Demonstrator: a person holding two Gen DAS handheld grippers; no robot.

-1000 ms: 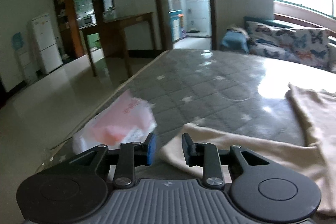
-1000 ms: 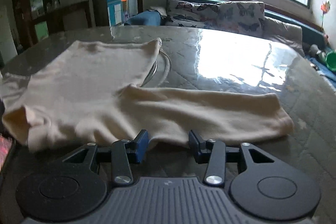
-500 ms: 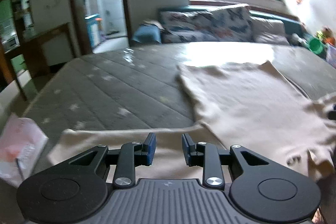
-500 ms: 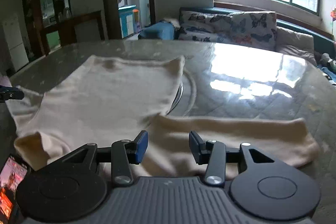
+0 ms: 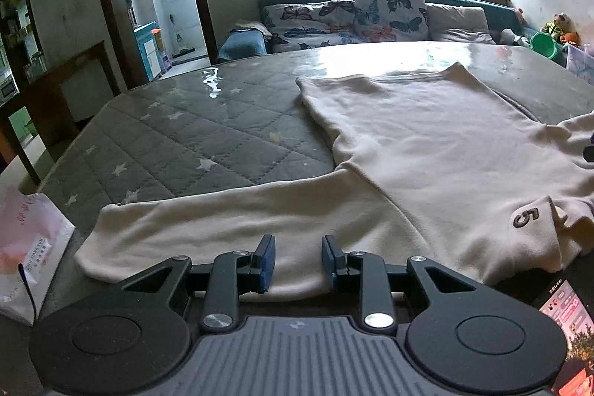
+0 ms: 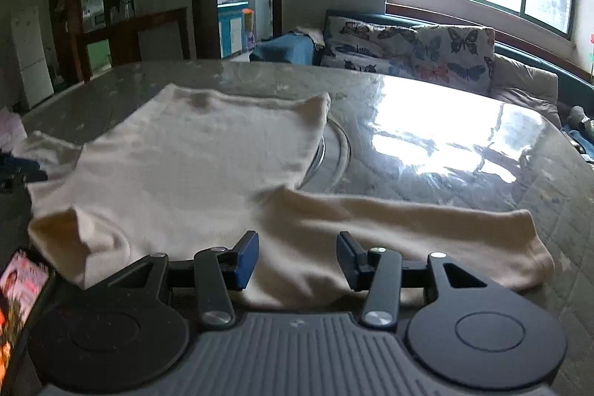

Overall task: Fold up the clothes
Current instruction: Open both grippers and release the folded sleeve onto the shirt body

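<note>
Two grippers: both over the near edge of one cream sweater (image 5: 427,151), spread flat on the quilted table (image 5: 193,136).
Left gripper (image 5: 296,260): jaws parted, nothing between them; left sleeve (image 5: 222,229) lies just ahead.
Right gripper (image 6: 299,257): jaws wide, empty; right sleeve (image 6: 427,229) just ahead, running off rightward.
Phone (image 6: 18,288): beside right gripper's left, screen lit.
</note>
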